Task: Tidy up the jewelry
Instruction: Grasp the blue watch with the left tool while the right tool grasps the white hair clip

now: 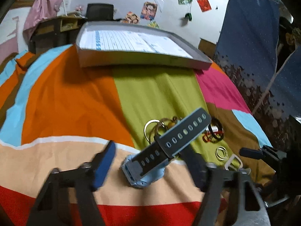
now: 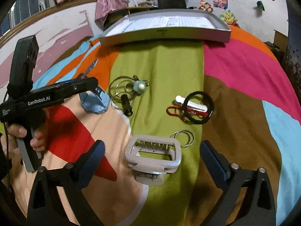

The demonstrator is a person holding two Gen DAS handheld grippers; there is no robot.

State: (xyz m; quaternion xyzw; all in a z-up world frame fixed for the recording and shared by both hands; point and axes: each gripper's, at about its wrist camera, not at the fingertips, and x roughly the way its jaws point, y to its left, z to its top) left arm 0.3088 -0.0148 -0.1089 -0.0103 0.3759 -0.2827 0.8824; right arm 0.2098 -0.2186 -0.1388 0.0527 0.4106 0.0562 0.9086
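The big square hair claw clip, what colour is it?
Pale beige plastic hair claw clip, clearest in the right wrist view.

Evenly lit indoors, colours strong on the striped bedspread, light source out of frame. Soft shadow under the grey tray and a darker patch at left of the right wrist view beneath the left gripper. Heavy fisheye bending at the edges, black vignette in the corners. Motion blur in the left wrist view on the near fingers and watch strap; right wrist view sharper.
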